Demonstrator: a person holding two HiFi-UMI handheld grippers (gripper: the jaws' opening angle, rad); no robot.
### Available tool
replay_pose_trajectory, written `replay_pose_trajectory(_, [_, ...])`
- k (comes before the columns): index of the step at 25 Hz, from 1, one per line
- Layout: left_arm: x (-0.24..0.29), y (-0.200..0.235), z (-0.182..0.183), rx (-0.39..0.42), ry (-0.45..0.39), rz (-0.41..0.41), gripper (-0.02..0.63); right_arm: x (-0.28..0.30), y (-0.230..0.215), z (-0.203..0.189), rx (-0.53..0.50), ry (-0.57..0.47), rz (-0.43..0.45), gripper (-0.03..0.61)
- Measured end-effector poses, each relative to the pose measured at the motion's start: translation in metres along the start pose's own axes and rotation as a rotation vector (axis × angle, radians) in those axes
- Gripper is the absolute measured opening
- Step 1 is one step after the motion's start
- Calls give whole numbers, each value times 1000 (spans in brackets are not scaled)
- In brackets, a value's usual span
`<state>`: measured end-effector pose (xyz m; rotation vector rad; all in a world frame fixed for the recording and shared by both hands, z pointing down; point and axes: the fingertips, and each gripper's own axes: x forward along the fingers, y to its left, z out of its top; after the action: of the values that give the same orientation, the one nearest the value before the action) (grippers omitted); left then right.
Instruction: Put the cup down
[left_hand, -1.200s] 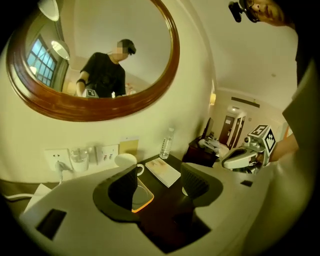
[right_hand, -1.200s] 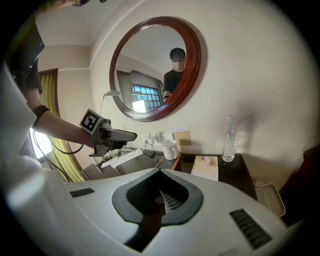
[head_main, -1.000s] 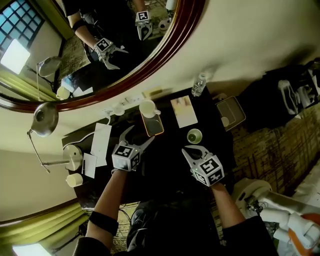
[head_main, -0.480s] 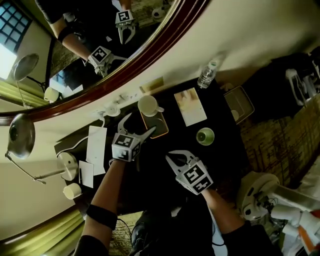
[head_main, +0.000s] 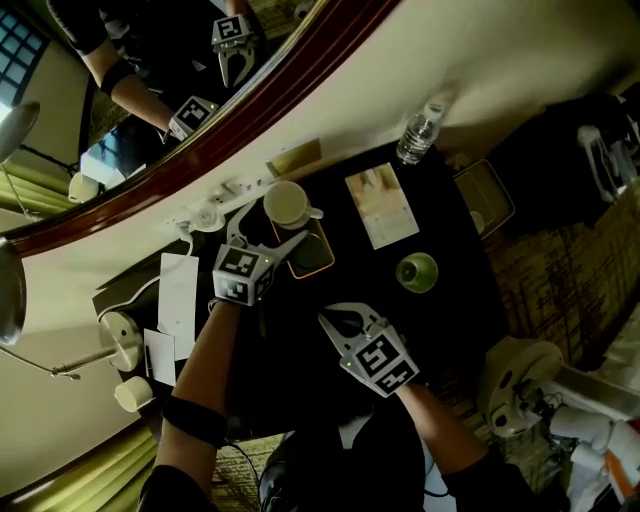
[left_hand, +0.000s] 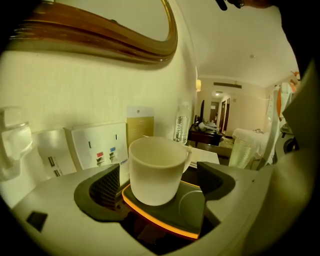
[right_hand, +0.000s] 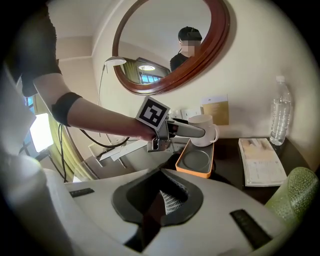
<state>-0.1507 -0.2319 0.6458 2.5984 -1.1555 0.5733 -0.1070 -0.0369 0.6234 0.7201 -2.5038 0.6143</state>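
Observation:
A white cup (head_main: 287, 203) stands upright on the far end of an orange-rimmed dark tray (head_main: 312, 258) on the black desk. My left gripper (head_main: 268, 230) reaches it from the near left. Its jaws have just been opening and stand wide. In the left gripper view the cup (left_hand: 157, 170) sits between the two dark pads (left_hand: 100, 192), with a gap on each side. My right gripper (head_main: 345, 318) hovers shut and empty over the desk's near middle, apart from the tray. From the right gripper view the cup (right_hand: 204, 130) shows at the left gripper's tips.
A green cup (head_main: 417, 271) sits right of the tray, with a booklet (head_main: 381, 205) and a water bottle (head_main: 418, 130) behind it. Papers (head_main: 178, 290) and a desk lamp (head_main: 110, 340) lie at the left. A round mirror (head_main: 200, 90) hangs on the wall behind the desk.
The left gripper has moved forward to the cup and its jaws have spread wider. The right gripper has drifted left and nearer me, away from the green cup, still shut.

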Motion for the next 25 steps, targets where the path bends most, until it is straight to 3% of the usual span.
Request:
replay_pose_trajectory(10, [17,-8,23,12,2,-31,481,-6,-23,-11,54,-16,-19,14])
replay_pose_trajectory(12, [19,-9,26,16,-5,-32,416,-6,-25,-12,59,-17,-19,14])
replay_pose_trajectory(25, [12,-20,34,12,-50,-30,408,-12,-32,-13,77,-22,-13,14])
